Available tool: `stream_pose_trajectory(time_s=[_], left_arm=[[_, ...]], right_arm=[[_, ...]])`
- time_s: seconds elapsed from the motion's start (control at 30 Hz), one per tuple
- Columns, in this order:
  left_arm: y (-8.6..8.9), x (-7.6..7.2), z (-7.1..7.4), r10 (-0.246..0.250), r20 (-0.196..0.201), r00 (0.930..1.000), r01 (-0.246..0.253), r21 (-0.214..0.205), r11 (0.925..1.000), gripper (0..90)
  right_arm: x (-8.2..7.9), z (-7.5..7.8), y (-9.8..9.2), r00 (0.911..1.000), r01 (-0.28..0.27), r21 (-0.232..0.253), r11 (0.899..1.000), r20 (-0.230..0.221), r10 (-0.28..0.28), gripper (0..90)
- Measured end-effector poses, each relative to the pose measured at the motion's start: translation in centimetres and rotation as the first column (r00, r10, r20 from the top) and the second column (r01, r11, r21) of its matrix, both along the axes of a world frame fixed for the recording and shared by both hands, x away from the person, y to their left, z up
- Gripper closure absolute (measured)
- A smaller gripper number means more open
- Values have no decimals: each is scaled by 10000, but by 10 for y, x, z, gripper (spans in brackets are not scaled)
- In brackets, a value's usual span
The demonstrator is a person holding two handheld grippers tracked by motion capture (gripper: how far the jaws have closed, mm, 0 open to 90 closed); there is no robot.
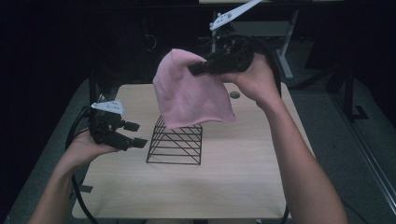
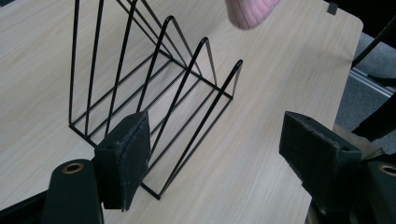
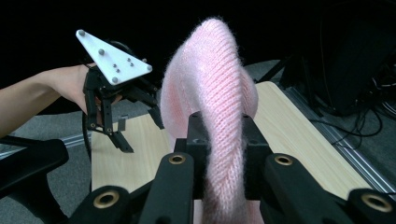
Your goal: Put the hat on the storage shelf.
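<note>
Pink knitted wool, a soft beanie-like hat point(image 1: 191, 91), hangs in the air above the far half of the table, its lower hem just over the top of the black wire rack. The right gripper point(image 1: 194, 69) has its jaws pressed together on a fold of the hat, the knit bunched between the black pads in the right gripper view point(image 3: 224, 135). The left gripper point(image 1: 135, 134) hovers over the table's left edge with its jaws spread wide and nothing between them; its felt-faced pads point(image 2: 126, 158) frame the rack in the left gripper view.

That black wire rack point(image 1: 176, 142), a row of slanted loops on a rectangular base, stands near the middle of the pale wooden table point(image 1: 233, 182), directly under the hanging hat and just beside the left gripper's tips. A small round grey disc point(image 1: 235, 94) lies on the table near the far right corner, close to the right hand point(image 1: 254, 81).

Around the table the floor is grey carpet point(image 1: 327, 126), and the room behind is dark. A white-legged desk point(image 1: 285, 51) stands beyond the far edge, and black cables point(image 3: 369, 116) trail on the floor to the right.
</note>
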State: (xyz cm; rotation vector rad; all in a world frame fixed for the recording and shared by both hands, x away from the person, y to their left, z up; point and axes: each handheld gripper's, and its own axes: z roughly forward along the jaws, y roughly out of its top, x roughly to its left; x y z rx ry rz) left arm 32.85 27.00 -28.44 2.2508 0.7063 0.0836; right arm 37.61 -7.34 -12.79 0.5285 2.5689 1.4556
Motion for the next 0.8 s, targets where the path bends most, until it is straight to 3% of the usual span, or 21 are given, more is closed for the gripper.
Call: stream_pose_trajectory(time_s=[0.27,0.47,0.67,0.73,0.77,0.8], left_arm=[[0,5,8,-59,95,9999,64,-433,9990,260],[2,11,8,32,95,9999,-24,-816,9967,330],[9,16,10,72,207,9998,-46,-1250,9921,481],[11,17,11,95,222,9997,-64,-1375,9905,606],[12,17,11,91,275,9996,-52,-1418,9899,606],[13,16,11,114,326,9994,-65,-1477,9890,690]], right_arm=[[2,0,17,9998,-214,76,9997,49,213,782],[4,-2,32,9989,-459,205,9987,47,458,782],[4,-3,45,9978,-661,495,9966,-8,662,783],[5,-4,48,9976,-688,551,9961,-17,690,783],[5,-5,49,9976,-685,574,9960,-38,688,782],[5,-6,51,9975,-706,607,9957,-45,710,782]])
